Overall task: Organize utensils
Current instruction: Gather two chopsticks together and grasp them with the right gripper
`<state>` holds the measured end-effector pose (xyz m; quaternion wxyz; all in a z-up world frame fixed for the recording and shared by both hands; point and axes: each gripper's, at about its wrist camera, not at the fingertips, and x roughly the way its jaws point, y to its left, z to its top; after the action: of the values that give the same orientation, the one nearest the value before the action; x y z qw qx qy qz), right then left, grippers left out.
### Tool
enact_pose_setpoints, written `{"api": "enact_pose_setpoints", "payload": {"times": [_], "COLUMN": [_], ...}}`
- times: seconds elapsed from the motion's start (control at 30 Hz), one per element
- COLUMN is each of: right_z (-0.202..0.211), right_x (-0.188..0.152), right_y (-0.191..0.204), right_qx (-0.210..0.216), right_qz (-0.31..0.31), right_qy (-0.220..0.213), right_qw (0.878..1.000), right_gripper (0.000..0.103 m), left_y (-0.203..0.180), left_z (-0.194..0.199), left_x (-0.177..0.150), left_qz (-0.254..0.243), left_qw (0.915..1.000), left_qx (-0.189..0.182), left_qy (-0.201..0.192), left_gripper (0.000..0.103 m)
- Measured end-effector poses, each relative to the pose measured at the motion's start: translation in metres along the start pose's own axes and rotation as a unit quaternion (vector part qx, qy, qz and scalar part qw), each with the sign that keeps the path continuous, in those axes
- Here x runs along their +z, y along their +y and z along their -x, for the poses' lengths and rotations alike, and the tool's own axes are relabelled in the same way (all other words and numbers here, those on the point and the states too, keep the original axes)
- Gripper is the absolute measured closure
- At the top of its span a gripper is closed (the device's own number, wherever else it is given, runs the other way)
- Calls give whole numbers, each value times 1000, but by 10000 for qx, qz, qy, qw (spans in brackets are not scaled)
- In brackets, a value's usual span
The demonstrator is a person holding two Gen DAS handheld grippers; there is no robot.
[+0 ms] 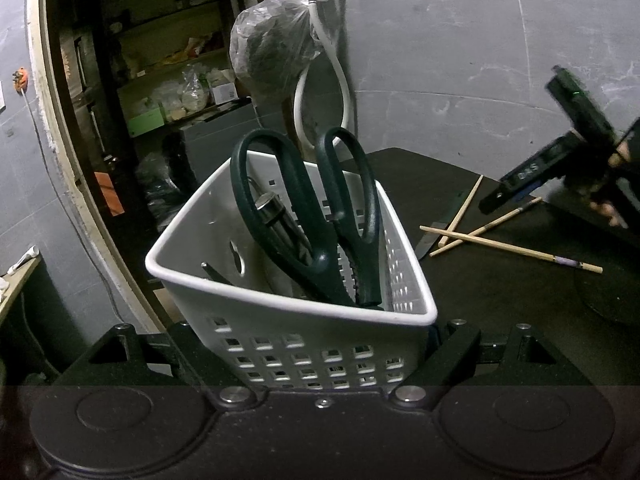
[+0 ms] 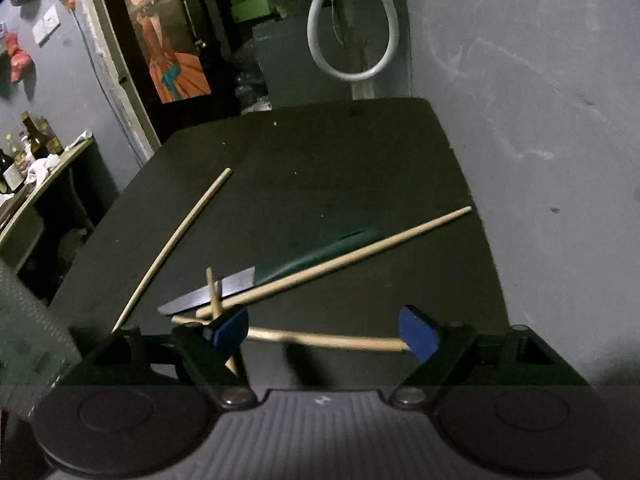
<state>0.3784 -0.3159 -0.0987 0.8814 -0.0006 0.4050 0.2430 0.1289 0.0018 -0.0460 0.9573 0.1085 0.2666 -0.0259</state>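
A: Utensils first, biggest thing down. What carried them?

B: A dark, matte surface (image 2: 340, 152) with rounded corners, set against a grey, scuffed wall (image 2: 540, 100).

A: And the holder?

B: A white plastic caddy (image 1: 280, 344), smooth-rimmed, its walls pierced with square holes, roughly triangular from above. The left tool (image 1: 320, 364) was clamped on its lower walls, holding it tilted.

A: What stood inside?

B: Dark green scissors (image 1: 320, 220), matte oval handle loops up, blades pointing down into the caddy. Beside them was a round-ended metal handle (image 1: 272, 210), leaning up to the left.

A: What lay loose?

B: A knife (image 2: 248, 284) flat on the surface, grey steel blade pointing lower left, green handle toward the upper right. Pale wooden chopsticks (image 2: 332, 264), thin and round, lay crossed over and around it; one ran along the knife's axis, another lay apart to the left, slanting up to the right.

A: The right tool (image 2: 324, 338)?

B: Its blue pads (image 2: 416, 338) stood apart. One chopstick lay crosswise between them, near both pads, but whether it was touched I couldn't tell.
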Motion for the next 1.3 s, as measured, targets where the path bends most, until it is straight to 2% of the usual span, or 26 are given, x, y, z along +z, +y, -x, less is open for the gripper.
{"api": "enact_pose_setpoints", "payload": {"times": [0.13, 0.37, 0.5, 0.57, 0.7, 0.8, 0.9, 0.97, 1.07, 1.13, 1.3], "right_z": [-14, 11, 26, 31, 38, 45, 54, 59, 61, 62, 67], "right_x": [-2, -32, -53, -61, -77, -84, -89, -94, -95, -95, -96], "right_y": [1, 12, 29, 42, 71, 80, 79, 82, 82, 84, 81], "right_qx": [159, 449, 427, 294, -240, -370, -418, -443, -452, -433, -596], "right_qz": [101, 55, 130, 312, 799, 879, 768, 773, 662, 644, 558], "right_qy": [422, 596, 572, 587, 640, 656, 614, 592, 599, 638, 623], "right_qw": [9989, 9972, 9974, 9974, 9945, 9933, 9943, 9943, 9950, 9949, 9947], "right_gripper": [17, 16, 16, 19, 25, 30, 47, 63, 72, 72, 61], "left_y": [1, 1, 2, 2, 3, 3, 3, 3, 3, 3, 3], "left_z": [1, -1, -1, -1, -2, -2, -3, -3, -3, -3, -4], "left_x": [0, -1, -2, -2, -1, -1, -1, -1, -2, -2, -1], "left_qz": [-28, -41, -50, -54, -62, -65, -58, -58, -53, -56, -44], "left_qw": [10000, 10000, 9999, 9999, 9999, 9999, 9998, 9998, 9998, 9998, 9998], "left_qx": [-25, -65, -88, -100, -118, -134, -153, -164, -183, -183, -197], "left_qy": [-9, -47, -55, -58, -63, -68, -79, -75, -74, -75, -70], "left_gripper": [17, 17, 18, 18, 18, 18, 18, 18, 18, 18, 18]}}
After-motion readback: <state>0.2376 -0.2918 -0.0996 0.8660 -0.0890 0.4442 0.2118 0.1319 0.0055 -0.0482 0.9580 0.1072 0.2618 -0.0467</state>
